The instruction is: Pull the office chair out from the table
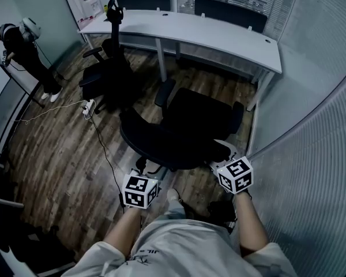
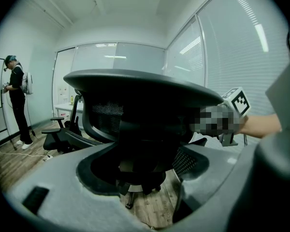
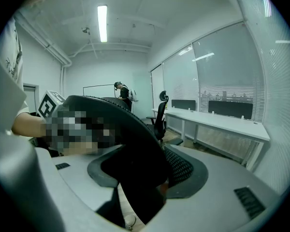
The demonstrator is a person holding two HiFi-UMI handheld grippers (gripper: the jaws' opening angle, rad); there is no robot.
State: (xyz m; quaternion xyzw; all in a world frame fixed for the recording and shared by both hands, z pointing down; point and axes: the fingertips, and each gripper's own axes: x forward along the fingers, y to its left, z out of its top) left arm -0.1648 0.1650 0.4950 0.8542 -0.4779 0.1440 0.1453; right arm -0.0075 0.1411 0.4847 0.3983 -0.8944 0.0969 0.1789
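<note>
Long white curved desk (image 1: 219, 36) runs across the far side, on a dark wood plank floor (image 1: 57, 149). Ribbed translucent wall panels (image 1: 317, 126) on the right.

Black mesh-back office chair (image 1: 184, 128) stands on the floor near the person, clear of the desk's near edge. Its seat points toward the desk's right end and its backrest rim faces the person. A second black office chair with a headrest (image 1: 106, 74) sits far left, beside the desk's left end. A standing person in dark clothes (image 1: 23, 51) is at the far left, next to a whiteboard.

Left gripper (image 1: 145, 169) is at the left end of the backrest rim. Its grey fingers (image 2: 48, 197) are spread wide, and the dark backrest frame fills the gap between the pads. Right gripper (image 1: 222, 154) is at the right end of the rim. Its fingers (image 3: 222, 187) are closed onto the curved rim, which runs straight through between them.

A white power strip (image 1: 87, 107) with a thin black cable lies on the floor, left of the chair.
</note>
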